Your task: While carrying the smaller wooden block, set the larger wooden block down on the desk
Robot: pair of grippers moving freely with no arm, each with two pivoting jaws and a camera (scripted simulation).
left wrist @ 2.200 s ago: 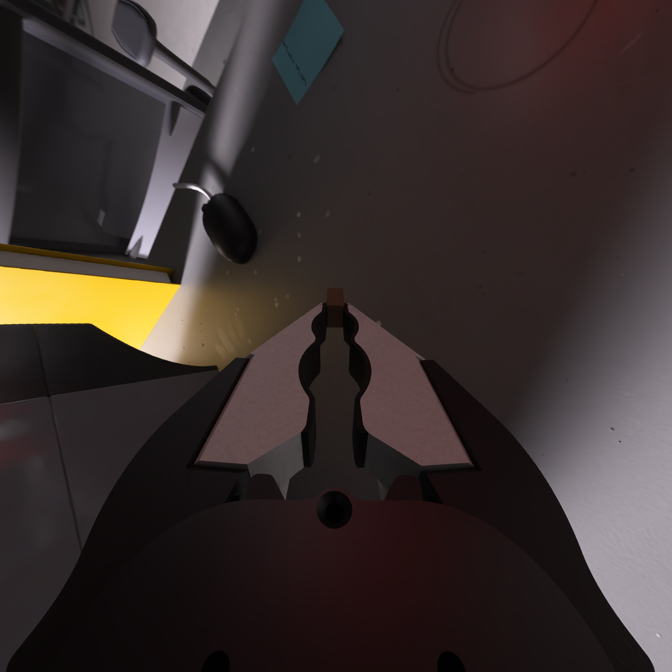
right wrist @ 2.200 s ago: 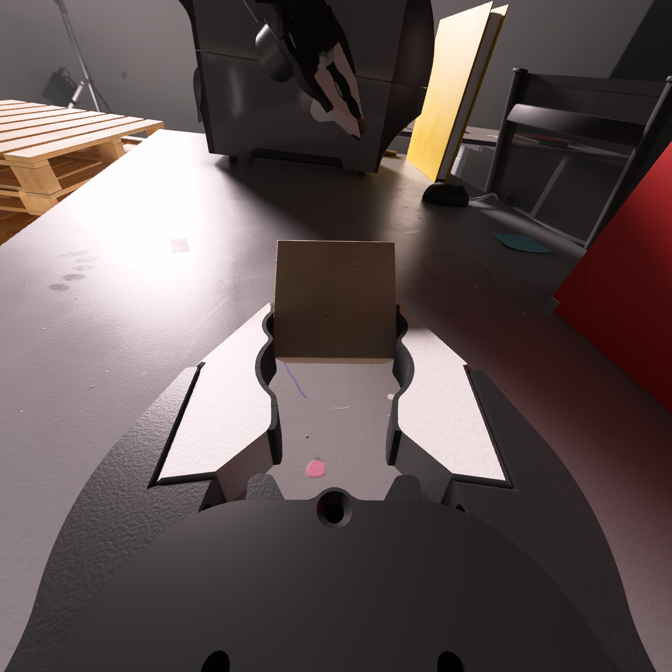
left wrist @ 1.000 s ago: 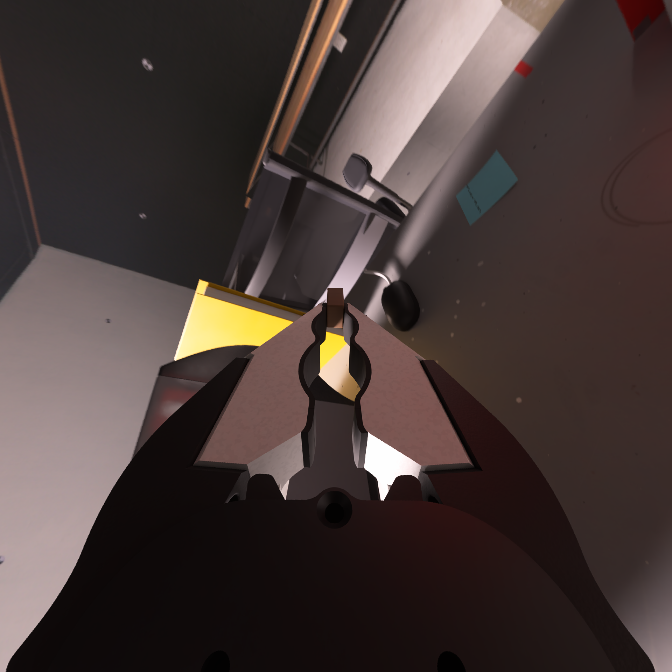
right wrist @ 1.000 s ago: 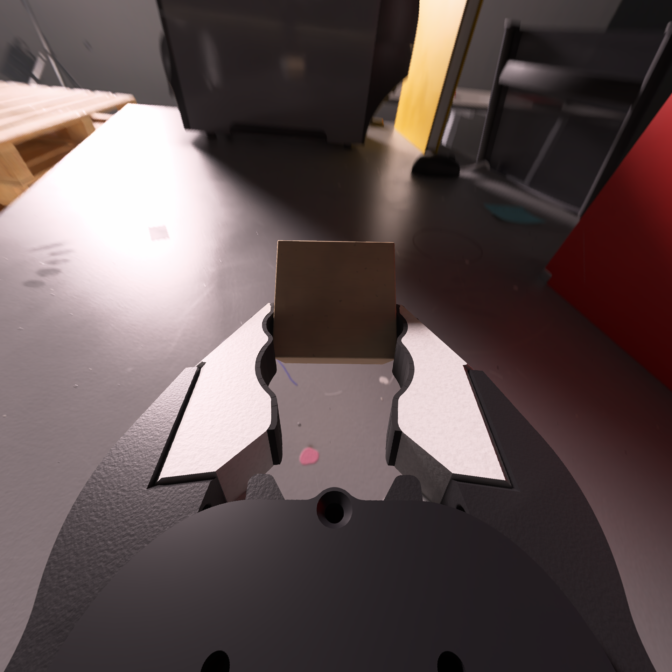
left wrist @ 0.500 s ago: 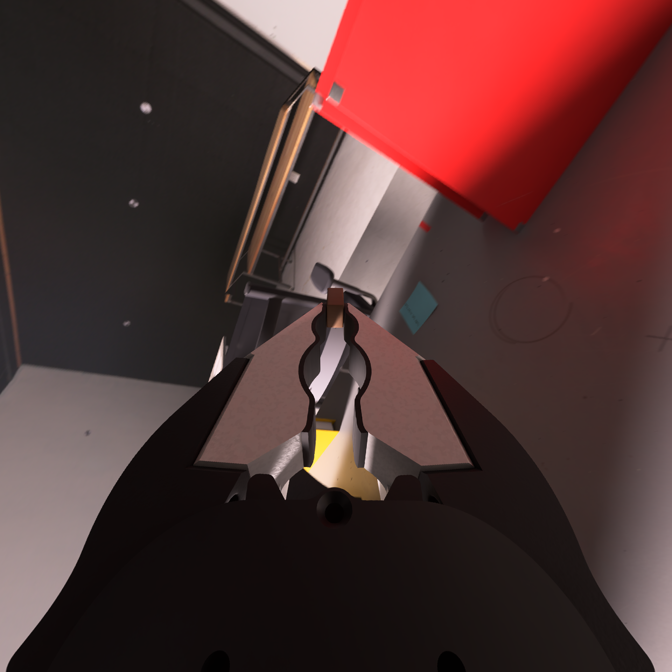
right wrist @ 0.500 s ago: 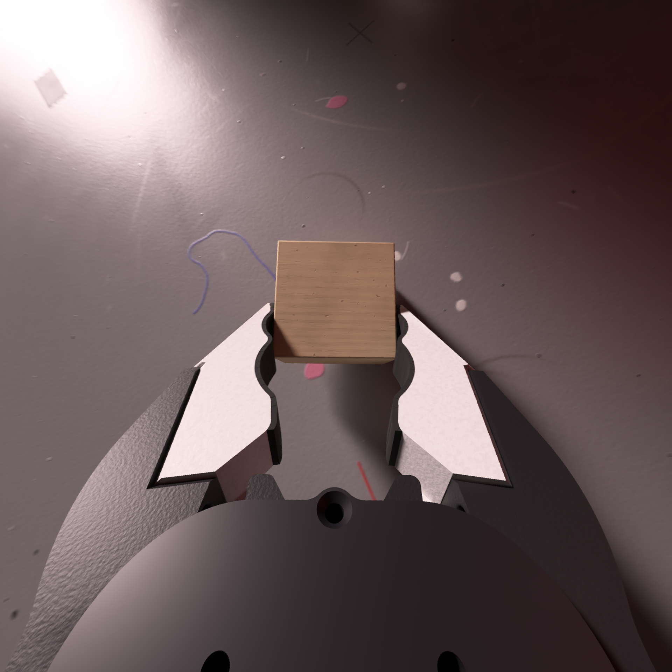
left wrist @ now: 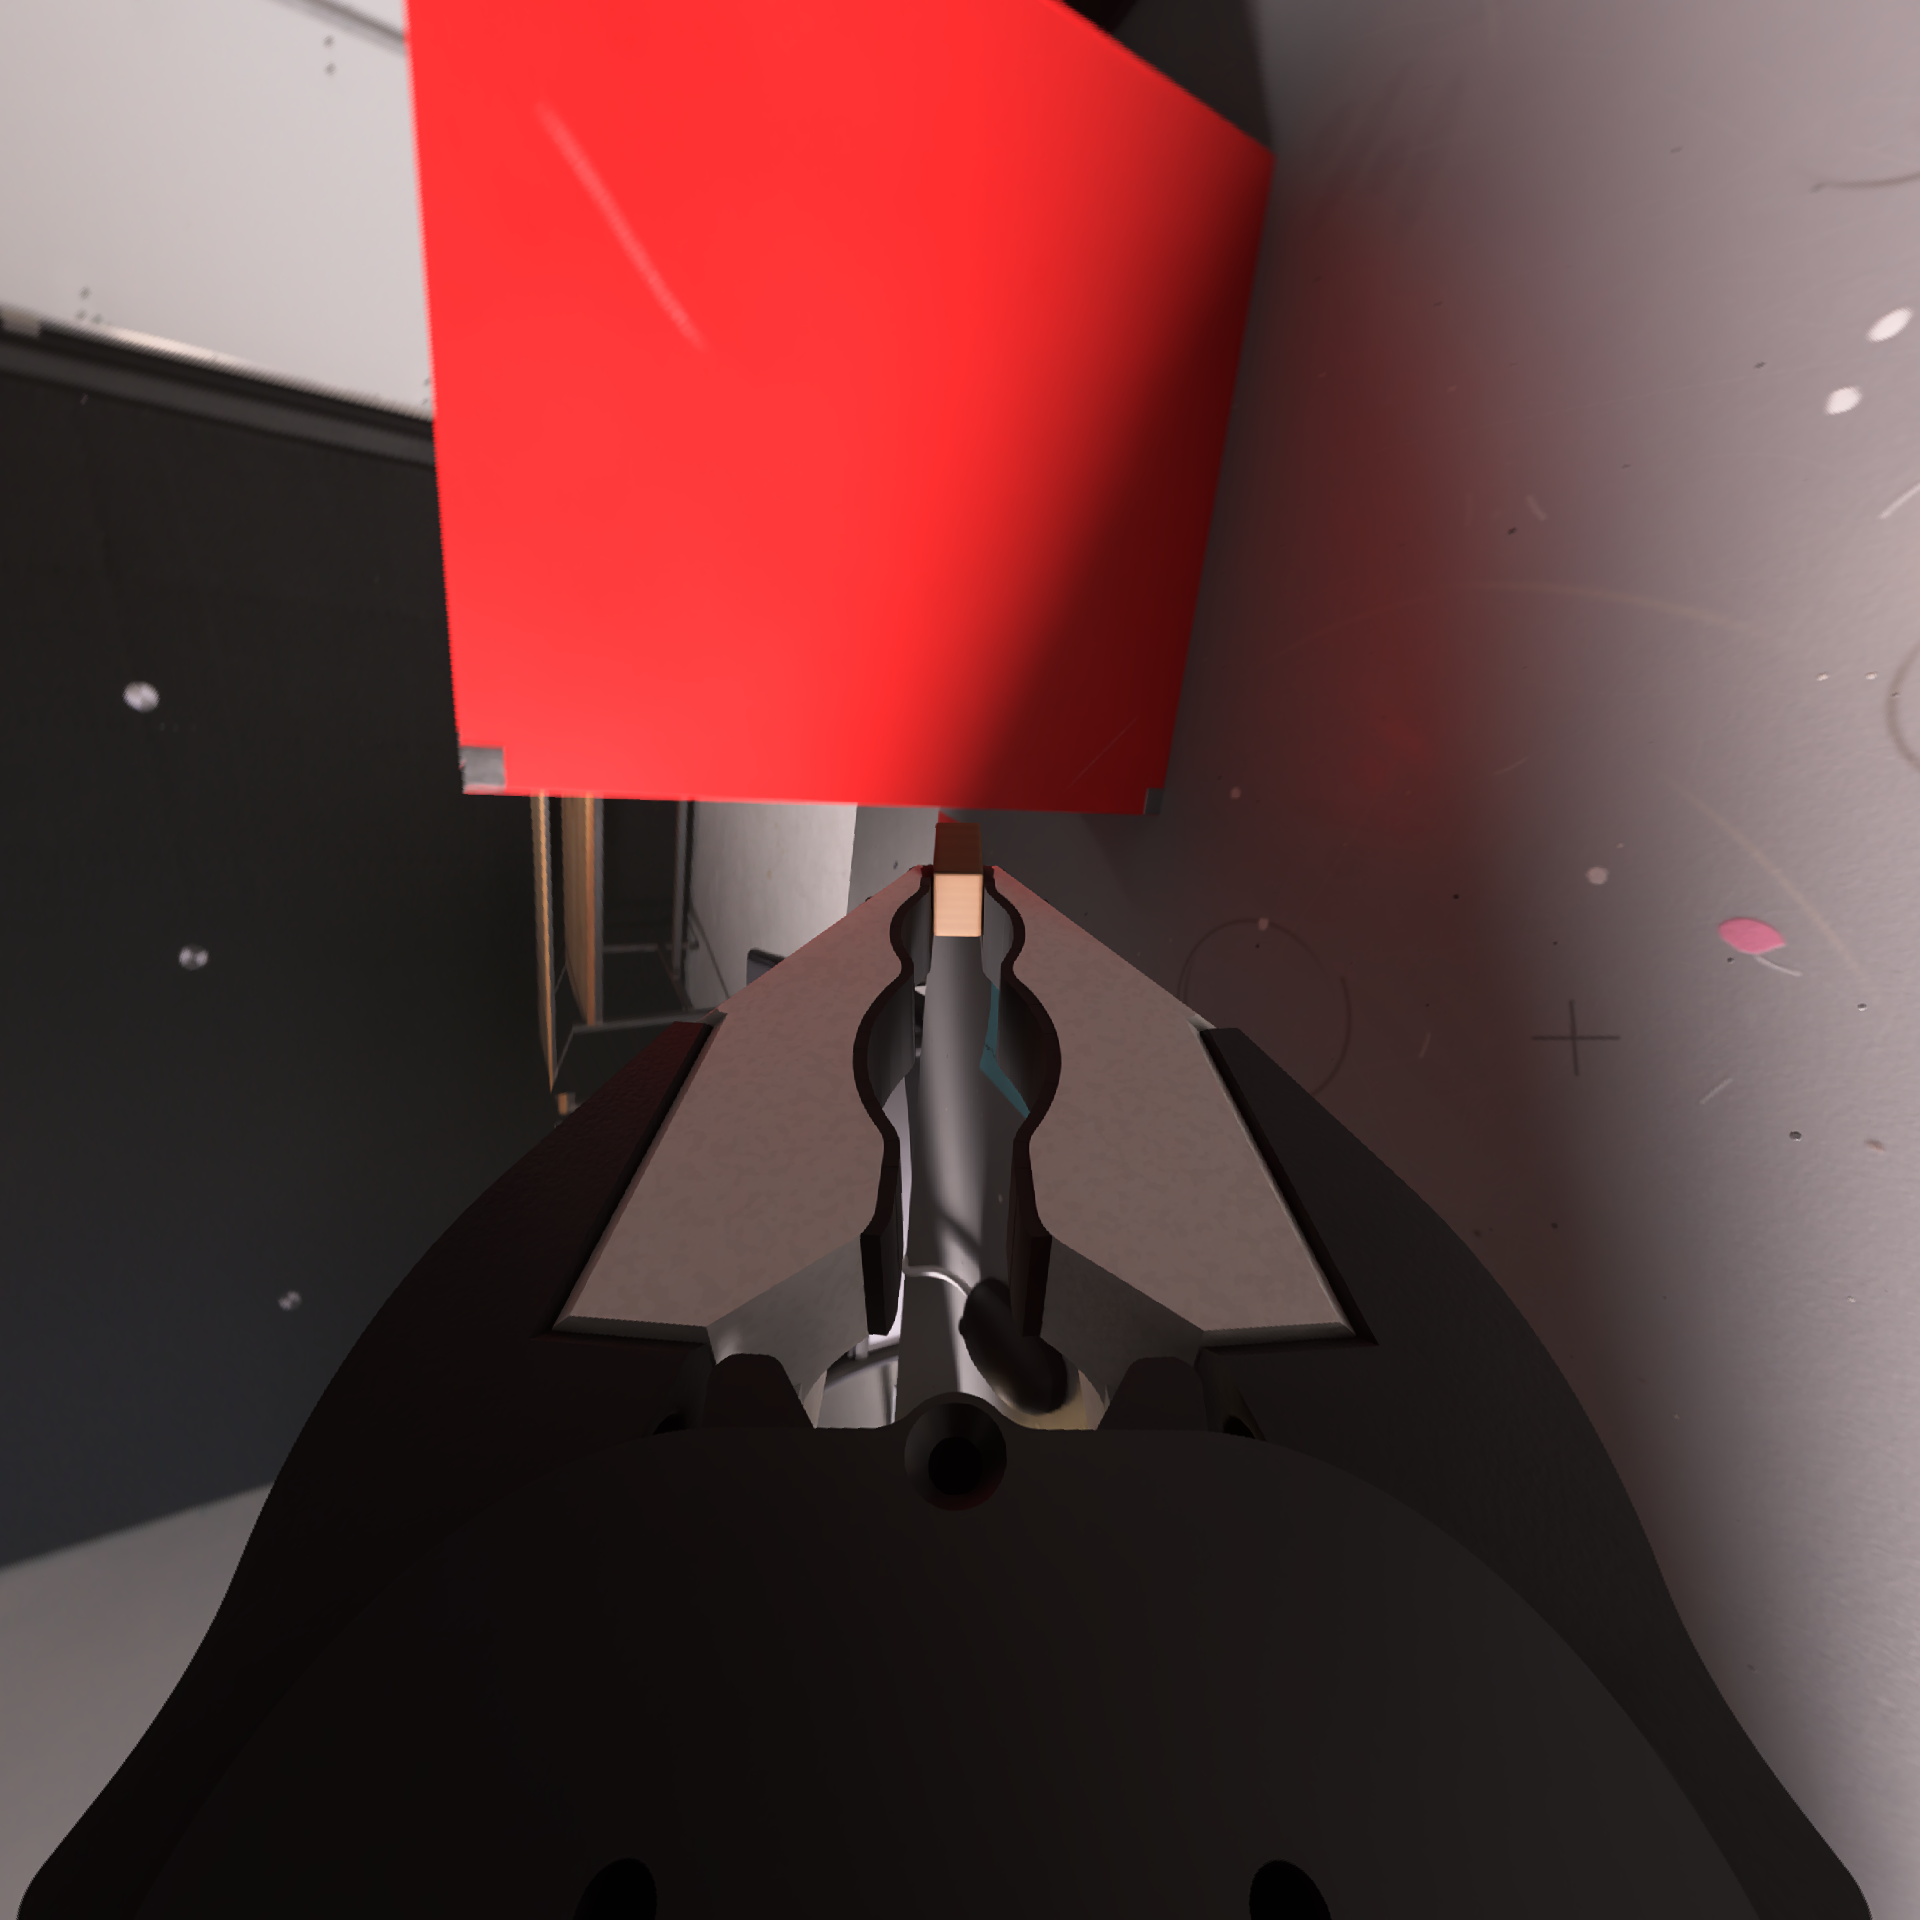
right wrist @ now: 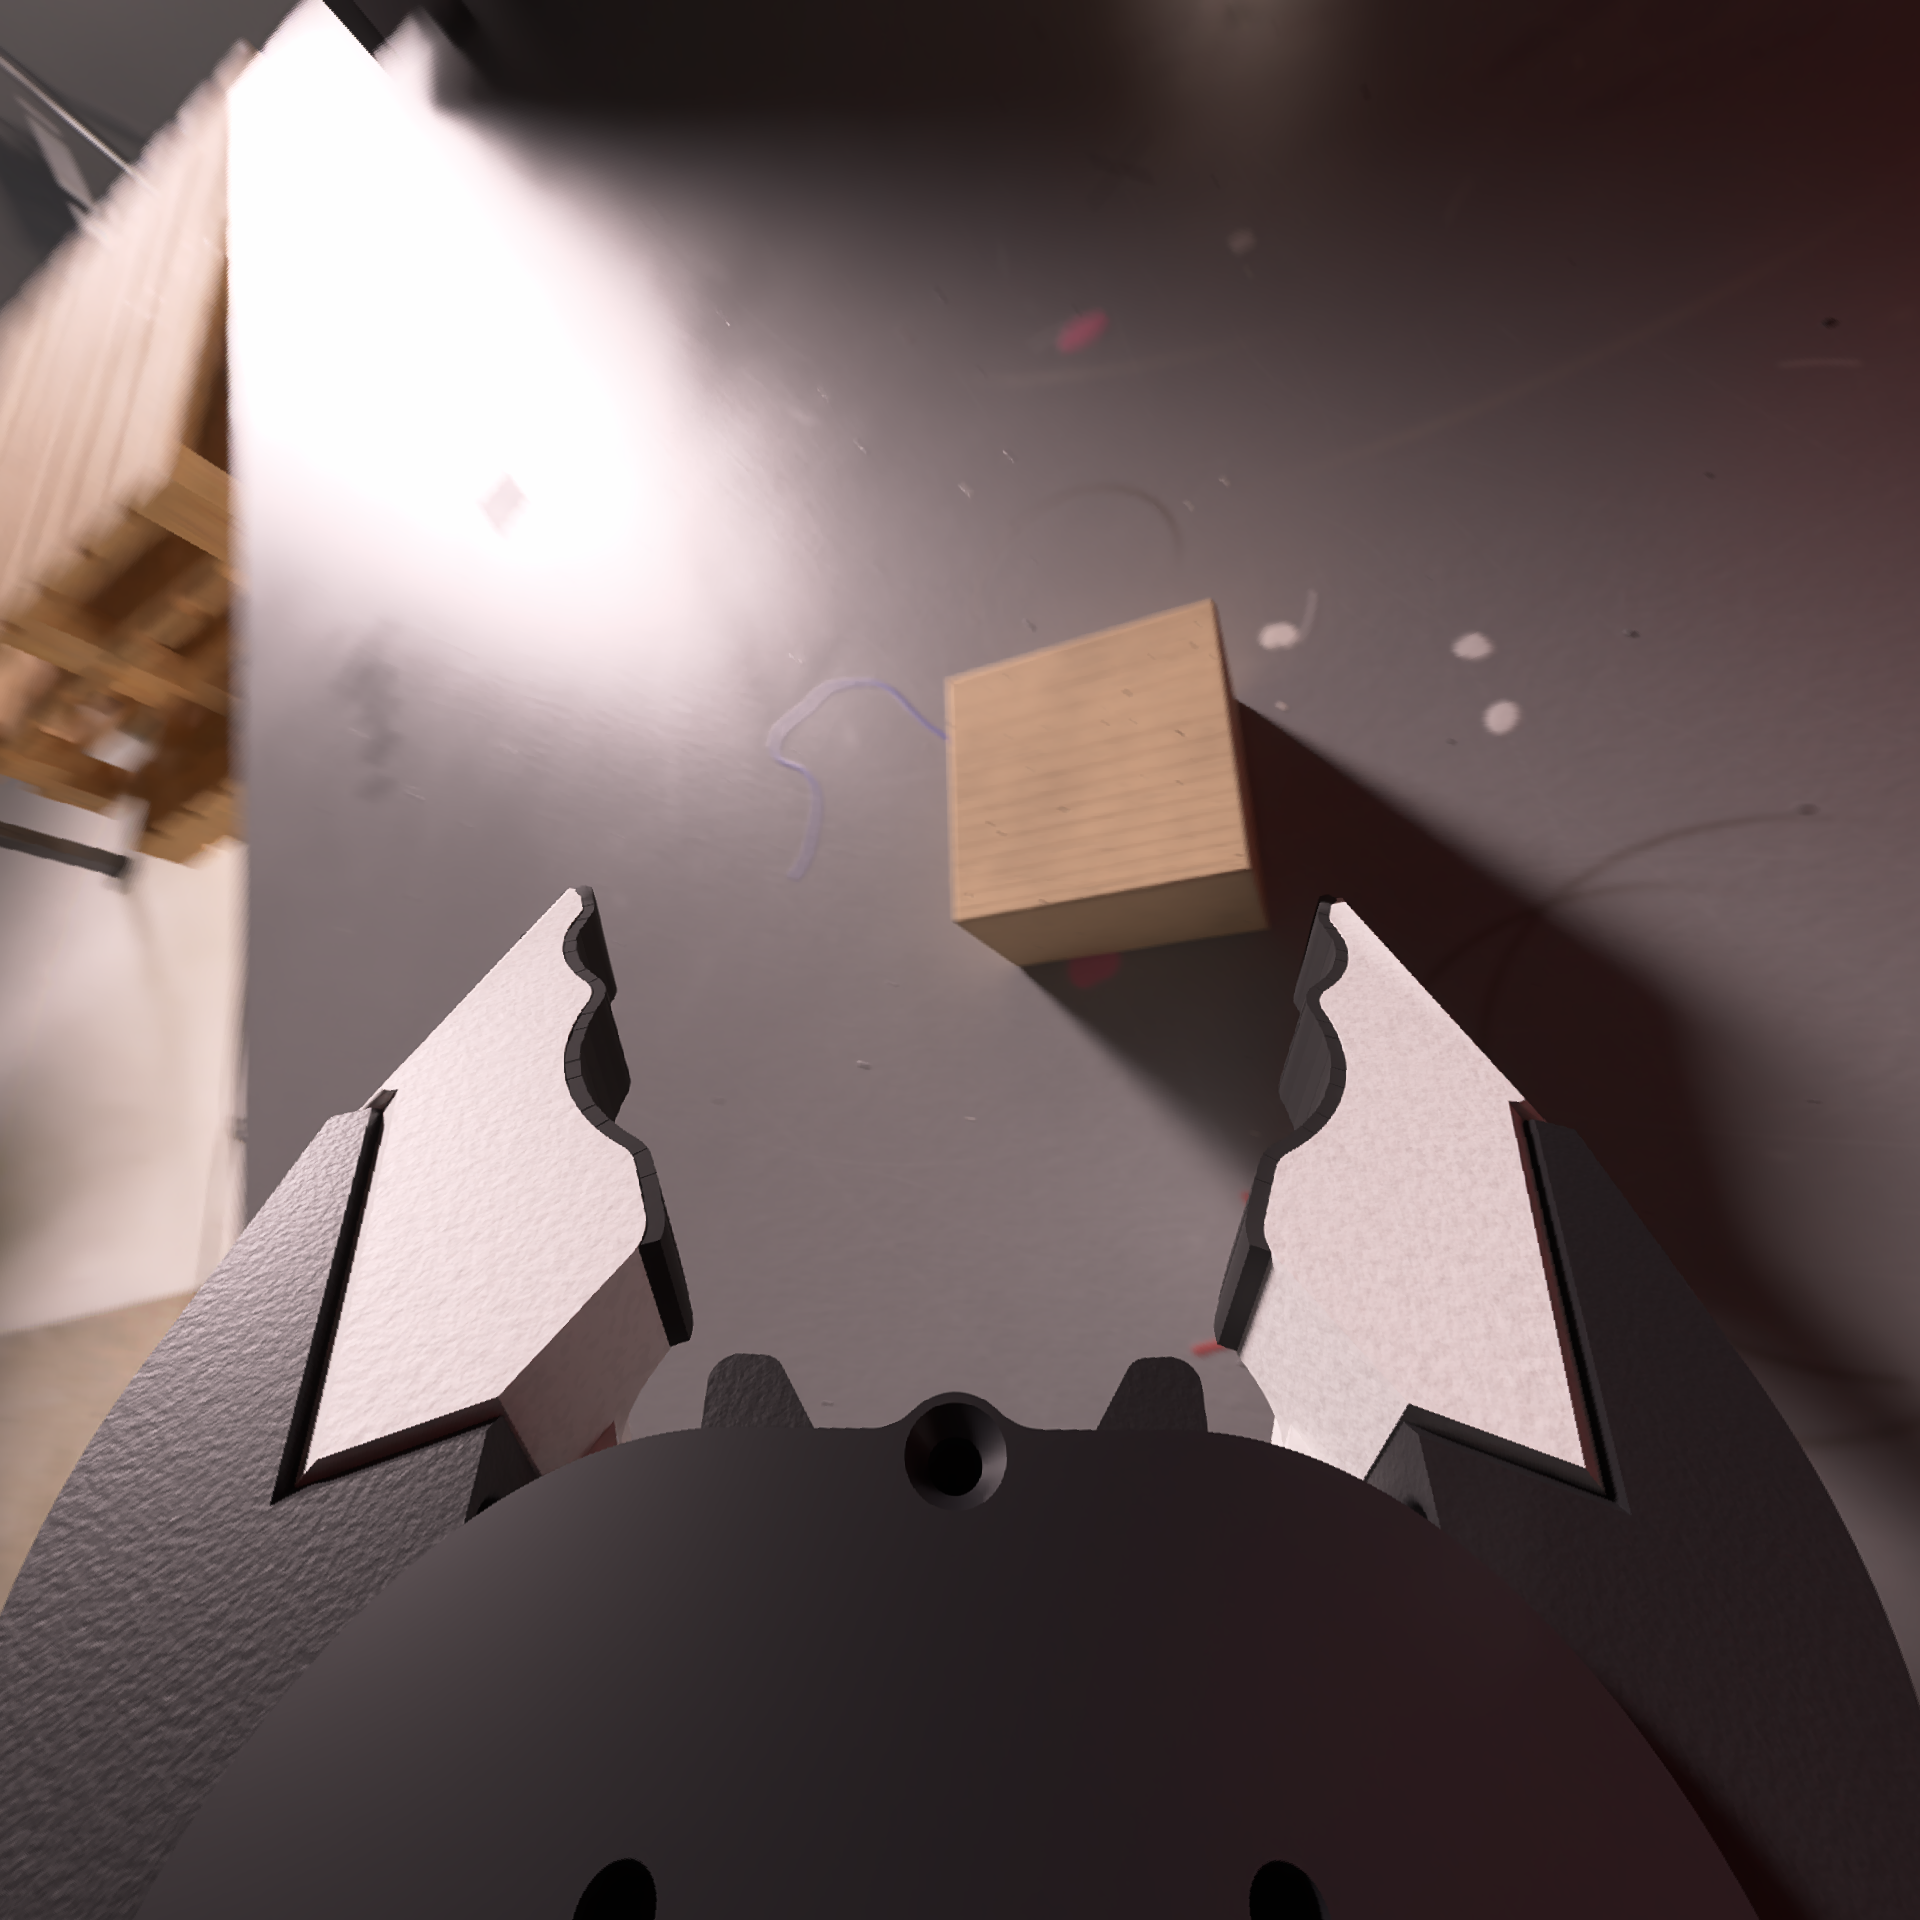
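My left gripper is shut on the smaller wooden block, a thin light-brown piece pinched at the fingertips and held in the air. In the right wrist view the larger wooden block, a pale cube, rests on the grey desk just beyond the fingertips, slightly right of centre. My right gripper is open and empty, its jaws wide apart and clear of the cube, a little above it.
A big red panel stands close ahead of the left gripper. A black mouse shows between the left fingers. A wooden pallet lies beyond the desk's left edge. Paint specks and a blue thread mark the desk.
My right gripper has opened and let go of the larger block, which now sits on the desk, and has drawn back. The left gripper has swung toward the red panel, still holding the smaller block.
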